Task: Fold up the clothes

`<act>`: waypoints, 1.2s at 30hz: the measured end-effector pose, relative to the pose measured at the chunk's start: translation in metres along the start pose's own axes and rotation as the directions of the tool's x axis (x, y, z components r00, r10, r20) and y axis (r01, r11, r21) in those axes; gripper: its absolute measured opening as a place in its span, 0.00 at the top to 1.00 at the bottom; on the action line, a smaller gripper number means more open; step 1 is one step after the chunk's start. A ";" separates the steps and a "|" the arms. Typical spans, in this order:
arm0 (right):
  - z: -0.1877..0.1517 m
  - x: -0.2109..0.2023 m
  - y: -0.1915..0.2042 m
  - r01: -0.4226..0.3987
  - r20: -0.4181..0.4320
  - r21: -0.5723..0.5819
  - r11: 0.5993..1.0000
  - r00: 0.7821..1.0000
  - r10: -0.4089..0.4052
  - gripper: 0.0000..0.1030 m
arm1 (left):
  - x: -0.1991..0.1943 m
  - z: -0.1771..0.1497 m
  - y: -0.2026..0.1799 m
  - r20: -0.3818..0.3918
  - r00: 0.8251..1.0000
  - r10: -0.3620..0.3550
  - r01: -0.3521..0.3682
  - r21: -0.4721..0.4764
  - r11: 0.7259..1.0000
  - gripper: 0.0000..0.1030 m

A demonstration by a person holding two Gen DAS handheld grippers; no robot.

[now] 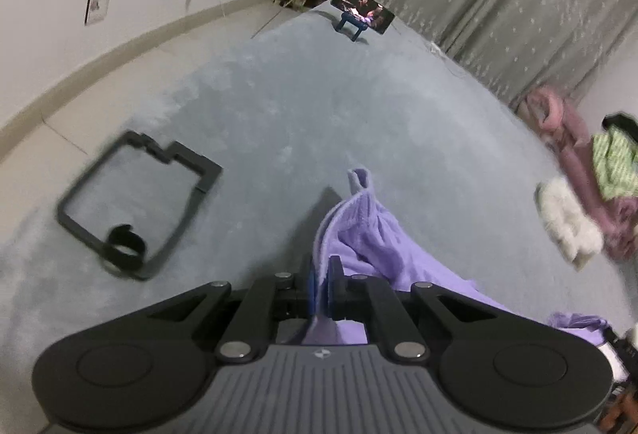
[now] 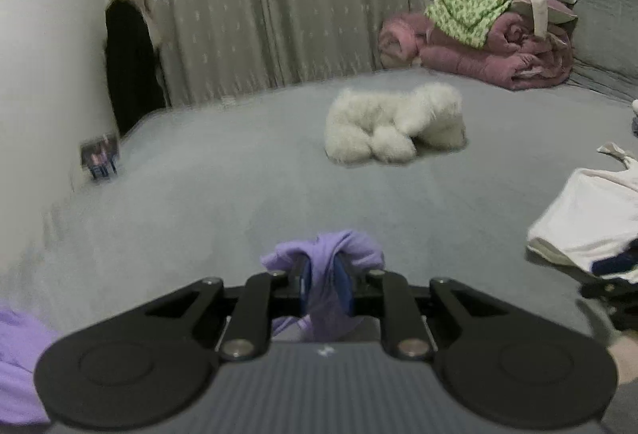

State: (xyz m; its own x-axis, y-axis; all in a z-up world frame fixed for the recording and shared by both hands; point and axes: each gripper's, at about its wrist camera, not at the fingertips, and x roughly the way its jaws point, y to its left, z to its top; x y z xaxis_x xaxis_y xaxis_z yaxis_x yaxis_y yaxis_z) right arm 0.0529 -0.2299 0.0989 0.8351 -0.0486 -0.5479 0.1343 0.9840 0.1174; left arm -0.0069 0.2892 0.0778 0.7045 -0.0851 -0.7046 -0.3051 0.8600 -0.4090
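The left gripper (image 1: 323, 288) is clamped on an edge of the purple garment (image 1: 359, 234). The cloth runs from the lower centre toward the lower right of the frame. The right gripper (image 2: 325, 288) is clamped on a bunched part of it.

Propped phone (image 1: 363, 12), black frame (image 1: 135, 202), perhaps plastic
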 end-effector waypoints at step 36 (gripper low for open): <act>-0.058 0.040 0.097 -0.435 -0.331 -0.432 0.790 0.892 0.309 0.92 | 0.104 0.008 -0.046 0.079 0.990 0.115 -0.134 0.321 0.937 0.81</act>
State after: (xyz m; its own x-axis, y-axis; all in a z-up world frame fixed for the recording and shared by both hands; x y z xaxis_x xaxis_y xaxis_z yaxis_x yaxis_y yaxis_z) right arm 0.0679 -0.1269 0.0405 0.6096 0.3178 -0.7262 -0.4872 0.8729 -0.0270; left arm 0.0856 0.2445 0.0277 0.7132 0.0542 -0.6988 -0.1747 0.9793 -0.1023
